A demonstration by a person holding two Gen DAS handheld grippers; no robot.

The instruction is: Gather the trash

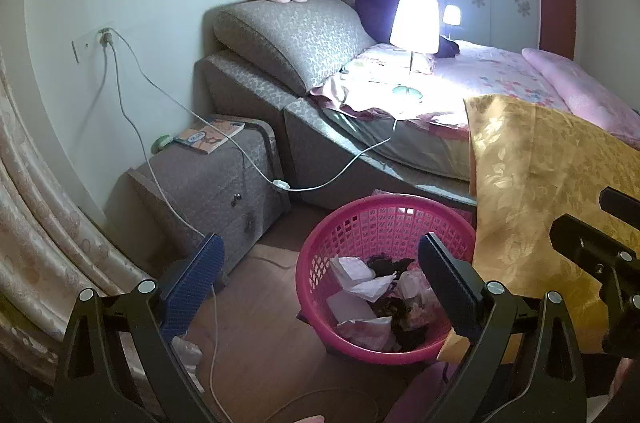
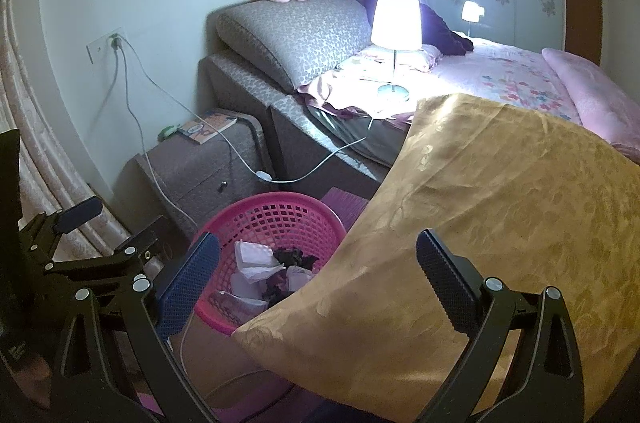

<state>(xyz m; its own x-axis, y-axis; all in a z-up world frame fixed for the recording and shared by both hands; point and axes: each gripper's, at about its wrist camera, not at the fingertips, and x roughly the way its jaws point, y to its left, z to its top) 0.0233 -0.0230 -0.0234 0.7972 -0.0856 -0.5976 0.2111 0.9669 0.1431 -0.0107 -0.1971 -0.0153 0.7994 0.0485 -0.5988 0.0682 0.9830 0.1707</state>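
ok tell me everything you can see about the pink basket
The pink basket is round, plastic-looking, with lattice walls and a solid rim. It stands upright on the wooden floor beside the bed, near the grey nightstand. Inside lie crumpled white papers and dark scraps. The gold cloth overlaps its right edge. Neither tool touches it.

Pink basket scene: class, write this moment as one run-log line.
left tool: open, empty | right tool: open, empty | pink basket: on floor by bed, holds crumpled paper | gold cloth: overlaps basket rim
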